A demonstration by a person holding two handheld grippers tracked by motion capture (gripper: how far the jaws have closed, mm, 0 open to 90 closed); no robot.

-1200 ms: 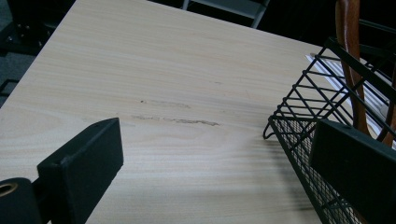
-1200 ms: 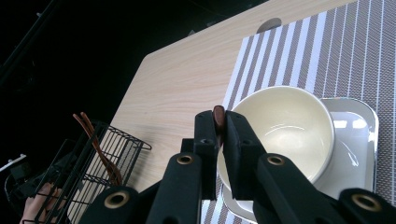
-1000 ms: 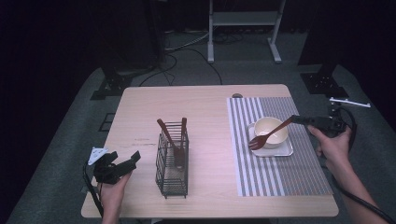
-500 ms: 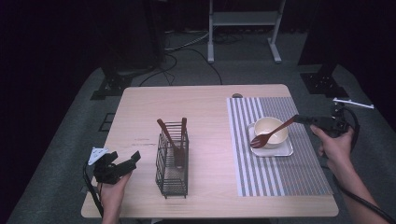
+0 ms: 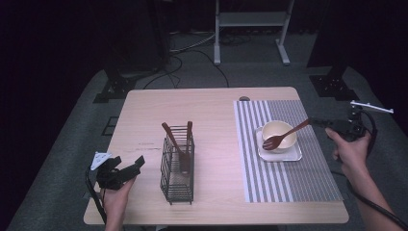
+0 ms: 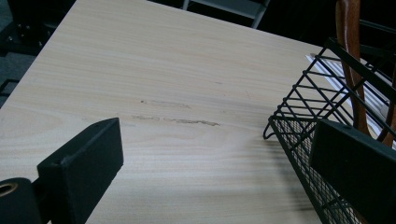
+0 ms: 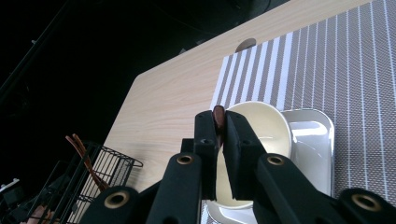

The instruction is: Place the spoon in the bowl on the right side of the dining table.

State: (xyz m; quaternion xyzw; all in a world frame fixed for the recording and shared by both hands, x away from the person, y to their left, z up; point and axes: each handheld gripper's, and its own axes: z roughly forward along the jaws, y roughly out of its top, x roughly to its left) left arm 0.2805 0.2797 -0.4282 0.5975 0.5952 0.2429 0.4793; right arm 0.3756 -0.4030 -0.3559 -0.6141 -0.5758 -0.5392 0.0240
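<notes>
My right gripper (image 5: pixel 313 121) (image 7: pixel 218 120) is shut on the handle end of a brown wooden utensil (image 5: pixel 288 134) (image 7: pixel 218 113). The utensil slants down to the left, and its head hangs over the cream bowl (image 5: pixel 279 133) (image 7: pixel 261 123). The bowl stands on a small white tray (image 5: pixel 294 155) (image 7: pixel 314 140) on the striped placemat (image 5: pixel 308 178). My left gripper (image 5: pixel 126 172) (image 6: pixel 219 158) stands open at the table's front left, just left of the black wire basket (image 5: pixel 178 168) (image 6: pixel 317 107). Nothing is between its jaws.
The basket holds two wooden utensils (image 5: pixel 175 139) (image 6: pixel 351 51) standing upright. Bare table (image 5: pixel 192 110) lies behind the basket and between it and the placemat. A small dark hole (image 5: pixel 244 98) sits at the table's far edge. Cables and stand legs lie on the floor behind.
My right gripper has drawn the wooden utensil slightly right and up, so its head now sits more over the bowl. The left gripper has stayed still.
</notes>
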